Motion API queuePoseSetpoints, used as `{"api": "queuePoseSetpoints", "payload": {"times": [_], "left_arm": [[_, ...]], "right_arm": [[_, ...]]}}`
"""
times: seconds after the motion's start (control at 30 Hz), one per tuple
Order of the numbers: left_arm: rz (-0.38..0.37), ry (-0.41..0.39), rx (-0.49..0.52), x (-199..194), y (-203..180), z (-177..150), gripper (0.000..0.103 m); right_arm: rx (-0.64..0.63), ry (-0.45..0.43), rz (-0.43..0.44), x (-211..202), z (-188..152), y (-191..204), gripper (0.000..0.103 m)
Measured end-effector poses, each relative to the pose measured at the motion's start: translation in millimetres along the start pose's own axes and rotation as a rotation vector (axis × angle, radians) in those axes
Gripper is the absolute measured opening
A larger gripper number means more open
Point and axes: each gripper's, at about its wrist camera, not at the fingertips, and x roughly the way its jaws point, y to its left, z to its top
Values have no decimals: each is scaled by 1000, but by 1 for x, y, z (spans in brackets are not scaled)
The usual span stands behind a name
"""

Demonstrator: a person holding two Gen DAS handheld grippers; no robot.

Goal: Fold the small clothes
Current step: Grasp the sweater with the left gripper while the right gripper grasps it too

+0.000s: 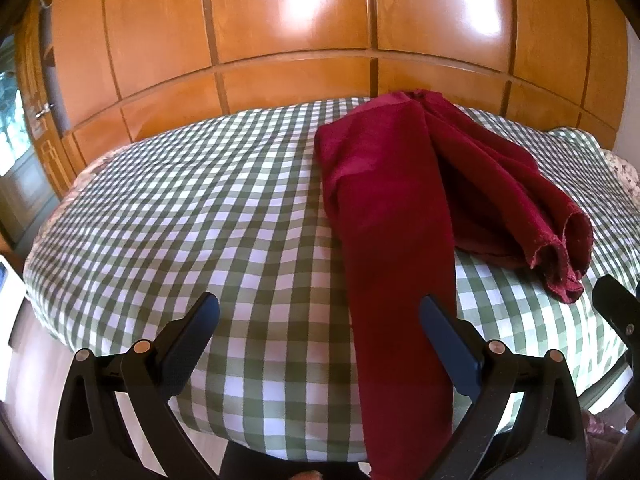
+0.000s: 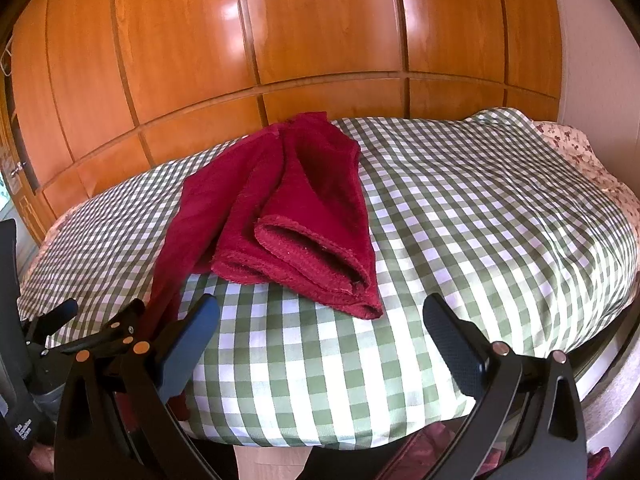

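Observation:
A pair of dark red trousers lies on the green-and-white checked bed. One leg runs straight toward me and hangs over the bed's near edge. The other leg is bunched to the right, its cuff gaping. My left gripper is open above the near edge, and the long leg passes just inside its right finger. In the right wrist view the trousers lie ahead, the bunched cuff nearest. My right gripper is open and holds nothing, a little short of that cuff. The left gripper shows at the left.
A glossy wooden wardrobe fills the wall behind the bed. A floral sheet shows at the bed's far right corner. A white object sits at the left edge, above bare floor.

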Motion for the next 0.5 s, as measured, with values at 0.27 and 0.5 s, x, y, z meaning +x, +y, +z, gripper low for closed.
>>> {"api": "queuePoseSetpoints", "payload": {"times": [0.27,0.5], "left_arm": [[-24,44,-1,14,2,-1,75],[-119,115,-31,31,15,3,5]], "right_arm": [[48,7,26,7,10,-17,101],[97,22,117,19,38,-41,99]]}}
